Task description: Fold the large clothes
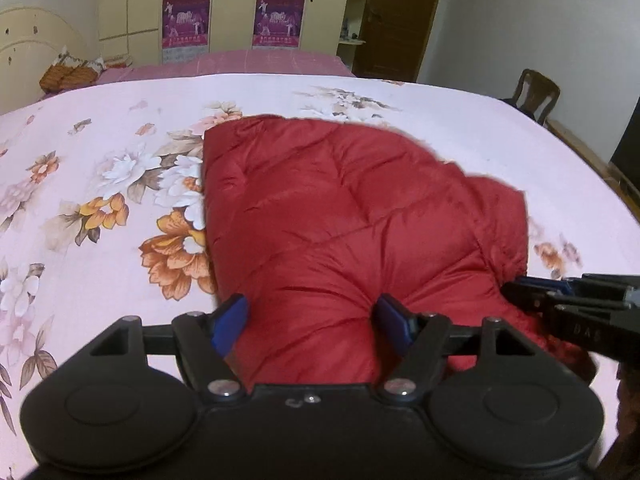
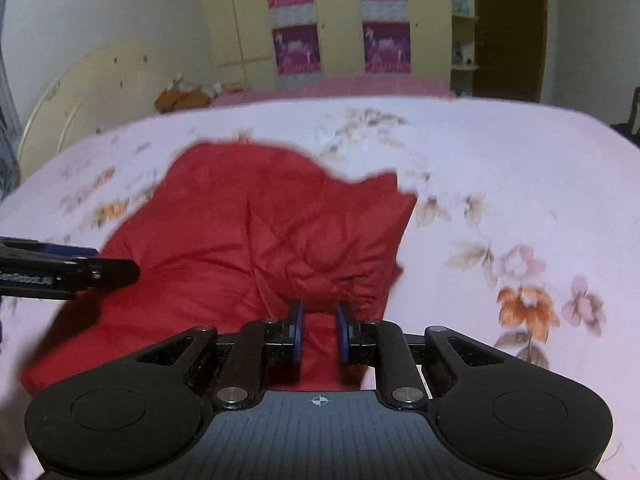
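A red quilted puffer jacket (image 1: 340, 200) lies bunched on the floral pink bedsheet (image 1: 100, 140). In the left wrist view my left gripper (image 1: 312, 316) has its jaws wide, with a thick wad of the jacket's near edge filling the gap and pressing on both blue pads. My right gripper (image 1: 520, 292) enters from the right edge and bites the same near edge. In the right wrist view the right gripper (image 2: 320, 324) is nearly closed, with a thin fold of the jacket (image 2: 260, 220) pinched between its pads. The left gripper (image 2: 120, 272) shows at the left, at the jacket's edge.
The bed (image 2: 500, 168) stretches wide on both sides of the jacket. A cream headboard (image 1: 28, 48) and orange-patterned pillows (image 1: 68, 74) lie at the far left. A wardrobe (image 1: 232, 8) and a brown door (image 1: 400, 20) stand behind; a wooden chair (image 1: 534, 92) is at the right.
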A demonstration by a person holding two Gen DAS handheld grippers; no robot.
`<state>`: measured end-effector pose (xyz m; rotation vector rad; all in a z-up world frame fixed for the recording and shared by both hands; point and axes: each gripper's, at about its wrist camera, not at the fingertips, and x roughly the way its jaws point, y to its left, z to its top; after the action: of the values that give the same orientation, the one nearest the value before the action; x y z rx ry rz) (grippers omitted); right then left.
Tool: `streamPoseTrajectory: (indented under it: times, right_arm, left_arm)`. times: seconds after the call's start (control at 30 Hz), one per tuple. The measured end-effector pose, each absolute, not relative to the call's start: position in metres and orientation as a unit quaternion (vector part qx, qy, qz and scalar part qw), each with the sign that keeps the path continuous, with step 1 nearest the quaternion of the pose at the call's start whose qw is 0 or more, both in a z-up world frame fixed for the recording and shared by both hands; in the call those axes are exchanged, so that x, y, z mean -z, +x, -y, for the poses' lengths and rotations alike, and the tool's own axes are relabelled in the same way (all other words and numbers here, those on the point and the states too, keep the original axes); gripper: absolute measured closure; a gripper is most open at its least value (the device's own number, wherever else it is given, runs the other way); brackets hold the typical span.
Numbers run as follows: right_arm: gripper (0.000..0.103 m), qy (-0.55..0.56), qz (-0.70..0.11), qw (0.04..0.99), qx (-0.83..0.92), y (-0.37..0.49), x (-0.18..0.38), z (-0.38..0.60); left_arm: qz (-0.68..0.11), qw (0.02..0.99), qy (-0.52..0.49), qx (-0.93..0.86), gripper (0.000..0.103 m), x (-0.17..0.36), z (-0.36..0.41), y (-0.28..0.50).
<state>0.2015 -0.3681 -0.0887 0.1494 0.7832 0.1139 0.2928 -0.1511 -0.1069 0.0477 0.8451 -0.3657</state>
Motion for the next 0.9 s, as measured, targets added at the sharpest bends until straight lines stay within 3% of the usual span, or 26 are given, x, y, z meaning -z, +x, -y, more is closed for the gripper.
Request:
streamPoseTrajectory:
  times: [0.13, 0.4, 0.57, 0.9]
  right_arm:
    - [0.086, 0.059, -0.393, 0.916, -0.061, 0.205, 0.099, 0.368]
    - [0.086, 0.059, -0.373, 0.921, -0.095, 0.166, 0.06, 0.37]
    - [0.086, 0.066, -0.403, 0.907, -0.103, 0.151, 0.073, 0.369]
    - [0.086, 0.074, -0.429, 0.894, -0.102, 0.15, 0.086, 0.371]
  left_arm:
    - [-0.402, 0.898, 0.042, 0.176, 0.031, 0.112, 0.153, 0.292]
    - [-0.407, 0.895, 0.023, 0.178, 0.032, 0.093, 0.139, 0.269]
    - [-0.43, 0.883, 0.007, 0.185, 0.032, 0.099, 0.134, 0.267]
    - [-0.455, 0.873, -0.018, 0.175, 0.022, 0.106, 0.129, 0.28]
